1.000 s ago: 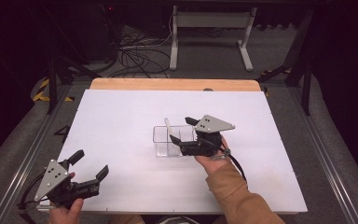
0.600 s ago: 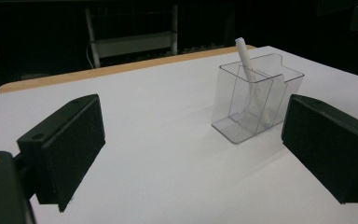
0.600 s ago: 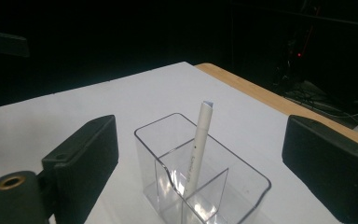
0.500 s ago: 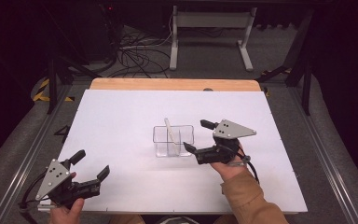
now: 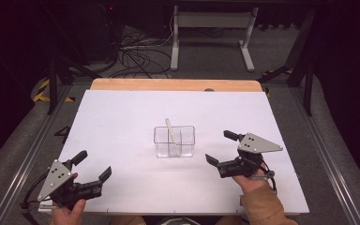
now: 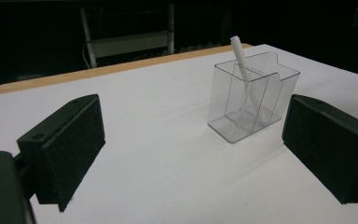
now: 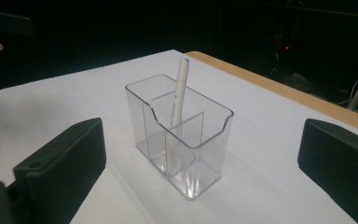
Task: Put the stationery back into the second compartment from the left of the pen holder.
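The clear plastic divided holder stands at the centre of the white worktop, with the white pen leaning in a rear compartment. Your right gripper sits just off the holder at 4 o'clock; its jaws have just been opening and now stand spread, with nothing between them. Your left gripper waits at 7 o'clock, jaws also spread. Risk: the holder is light and top-heavy. A stray jaw clipping its rim would likely tip it and spill the pen.
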The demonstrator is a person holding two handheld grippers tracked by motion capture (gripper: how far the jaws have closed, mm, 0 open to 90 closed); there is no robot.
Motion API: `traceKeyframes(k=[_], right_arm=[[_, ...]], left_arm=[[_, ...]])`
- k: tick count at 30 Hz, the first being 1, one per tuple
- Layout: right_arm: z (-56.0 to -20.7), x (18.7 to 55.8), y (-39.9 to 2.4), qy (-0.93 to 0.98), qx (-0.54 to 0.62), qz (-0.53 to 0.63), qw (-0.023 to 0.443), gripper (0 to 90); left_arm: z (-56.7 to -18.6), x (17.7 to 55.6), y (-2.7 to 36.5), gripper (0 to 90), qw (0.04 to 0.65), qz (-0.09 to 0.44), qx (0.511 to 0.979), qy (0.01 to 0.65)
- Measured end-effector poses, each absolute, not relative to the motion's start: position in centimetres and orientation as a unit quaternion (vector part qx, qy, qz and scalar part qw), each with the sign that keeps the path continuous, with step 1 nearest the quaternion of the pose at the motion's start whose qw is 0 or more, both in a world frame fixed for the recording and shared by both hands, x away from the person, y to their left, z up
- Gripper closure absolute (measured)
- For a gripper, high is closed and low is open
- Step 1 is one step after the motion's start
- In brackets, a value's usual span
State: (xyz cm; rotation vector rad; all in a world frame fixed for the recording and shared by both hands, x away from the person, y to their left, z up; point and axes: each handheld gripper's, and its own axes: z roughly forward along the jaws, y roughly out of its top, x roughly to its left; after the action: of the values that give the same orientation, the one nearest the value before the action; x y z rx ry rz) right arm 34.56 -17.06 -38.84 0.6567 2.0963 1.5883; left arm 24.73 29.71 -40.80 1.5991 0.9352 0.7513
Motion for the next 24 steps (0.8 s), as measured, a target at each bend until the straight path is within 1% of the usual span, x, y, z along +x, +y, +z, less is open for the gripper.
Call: traceKeyframes(k=[8,16,20,22,24], right_arm=[[-40.6,33.7,-19.6,0.751,0.250,0.567,0.227,0.1],[-42.3,32.8,-21.6,0.755,0.262,0.544,0.256,0.3],[-43.0,32.8,-22.6,0.756,0.278,0.543,0.238,1.8],[-43.4,32.9,-22.9,0.759,0.289,0.542,0.215,1.7],[-43.5,33.1,-23.0,0.763,0.288,0.541,0.206,1.4]], left_arm=[[-40.9,24.7,29.5,6.2,0.539,0.315,0.677,0.389],[-41.1,24.8,29.6,6.2,0.539,0.315,0.682,0.382],[-41.3,24.9,29.7,6.2,0.539,0.315,0.681,0.383],[-41.4,25.0,29.7,6.2,0.539,0.314,0.681,0.383],[-41.5,25.1,29.8,6.2,0.537,0.314,0.683,0.384]])
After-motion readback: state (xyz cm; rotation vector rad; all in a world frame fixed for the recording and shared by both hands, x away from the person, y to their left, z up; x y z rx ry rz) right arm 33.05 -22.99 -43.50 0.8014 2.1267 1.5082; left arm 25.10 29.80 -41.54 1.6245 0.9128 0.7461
